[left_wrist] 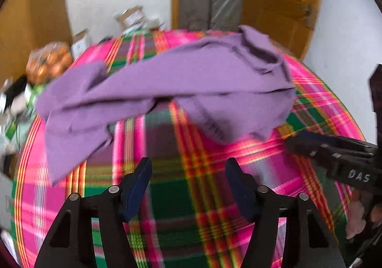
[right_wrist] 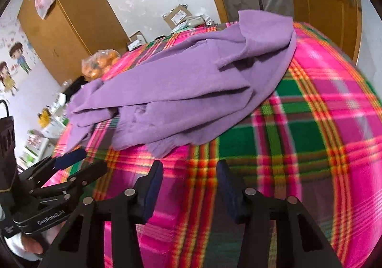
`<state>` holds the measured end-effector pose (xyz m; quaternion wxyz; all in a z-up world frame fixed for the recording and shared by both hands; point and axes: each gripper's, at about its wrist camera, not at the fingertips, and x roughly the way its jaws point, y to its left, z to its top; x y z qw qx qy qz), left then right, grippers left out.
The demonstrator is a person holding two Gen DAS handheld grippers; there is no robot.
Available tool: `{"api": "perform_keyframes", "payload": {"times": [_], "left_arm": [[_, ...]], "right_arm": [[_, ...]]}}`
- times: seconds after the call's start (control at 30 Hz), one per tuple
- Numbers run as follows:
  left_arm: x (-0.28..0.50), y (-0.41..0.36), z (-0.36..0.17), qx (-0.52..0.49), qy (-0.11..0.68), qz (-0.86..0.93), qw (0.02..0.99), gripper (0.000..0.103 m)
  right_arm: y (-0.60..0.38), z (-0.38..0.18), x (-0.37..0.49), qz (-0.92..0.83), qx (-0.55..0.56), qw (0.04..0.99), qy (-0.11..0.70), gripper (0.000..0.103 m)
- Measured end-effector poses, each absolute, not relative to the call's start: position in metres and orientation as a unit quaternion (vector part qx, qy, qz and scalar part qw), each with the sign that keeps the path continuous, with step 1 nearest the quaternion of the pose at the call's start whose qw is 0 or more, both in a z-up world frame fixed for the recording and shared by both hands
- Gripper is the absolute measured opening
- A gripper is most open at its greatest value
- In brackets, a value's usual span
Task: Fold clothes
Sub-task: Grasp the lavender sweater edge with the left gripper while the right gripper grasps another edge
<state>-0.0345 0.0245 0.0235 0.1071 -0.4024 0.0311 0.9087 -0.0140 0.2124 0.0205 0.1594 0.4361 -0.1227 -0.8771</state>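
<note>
A purple garment (left_wrist: 179,81) (right_wrist: 191,91) lies crumpled in loose folds across a pink, green and orange plaid blanket (left_wrist: 191,196) (right_wrist: 310,136). My left gripper (left_wrist: 188,165) hovers over bare blanket just short of the garment's near edge, open, with nothing between its blue pads. It also shows at the lower left of the right wrist view, left gripper (right_wrist: 89,161), close to the garment's left corner. My right gripper (right_wrist: 190,167) is open and empty too, a little short of the garment's near hem. In the left wrist view the right gripper (left_wrist: 293,142) reaches in from the right edge.
A bag of oranges (left_wrist: 50,60) (right_wrist: 102,62) sits at the blanket's far left edge. Cardboard boxes (left_wrist: 131,17) (right_wrist: 177,15) stand behind it against the white wall. A wooden door (left_wrist: 281,5) is at the back right, and small clutter (right_wrist: 47,122) lies off the left side.
</note>
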Motion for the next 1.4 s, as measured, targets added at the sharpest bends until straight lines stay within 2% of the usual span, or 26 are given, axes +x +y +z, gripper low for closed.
{"api": "perform_keyframes", "payload": {"times": [0.3, 0.43, 0.5, 0.53, 0.67, 1.03, 1.3, 1.33, 1.37, 1.4], "left_arm": [[-0.047, 0.058, 0.026, -0.363, 0.100, 0.912, 0.162, 0.065], [-0.056, 0.064, 0.019, -0.371, 0.115, 0.905, 0.172, 0.044], [-0.062, 0.066, 0.014, -0.379, 0.120, 0.901, 0.172, 0.038], [-0.064, 0.067, 0.012, -0.382, 0.120, 0.900, 0.173, 0.027], [-0.066, 0.066, 0.017, -0.372, 0.113, 0.903, 0.185, 0.012], [-0.065, 0.000, 0.078, -0.321, -0.067, 0.923, 0.200, 0.008], [-0.061, -0.026, 0.098, -0.302, -0.107, 0.928, 0.189, 0.008], [-0.062, -0.027, 0.099, -0.301, -0.110, 0.928, 0.188, 0.008], [-0.062, -0.029, 0.100, -0.300, -0.112, 0.929, 0.187, 0.008], [-0.062, -0.032, 0.101, -0.300, -0.114, 0.929, 0.185, 0.008]], "right_arm": [[0.222, 0.019, -0.009, -0.873, 0.433, 0.169, -0.146, 0.047], [0.224, 0.019, -0.008, -0.873, 0.433, 0.170, -0.149, 0.047], [0.225, 0.019, -0.008, -0.872, 0.432, 0.171, -0.151, 0.047], [0.226, 0.019, -0.008, -0.872, 0.432, 0.171, -0.152, 0.047], [0.228, 0.019, -0.008, -0.872, 0.432, 0.173, -0.154, 0.047], [0.226, 0.017, -0.020, -0.852, 0.440, 0.201, -0.199, 0.047], [0.214, 0.014, -0.047, -0.840, 0.440, 0.210, -0.238, 0.047], [0.214, 0.014, -0.050, -0.841, 0.438, 0.204, -0.244, 0.043], [0.214, 0.013, -0.054, -0.841, 0.439, 0.198, -0.245, 0.027], [0.215, 0.011, -0.056, -0.840, 0.439, 0.197, -0.250, 0.017]]}}
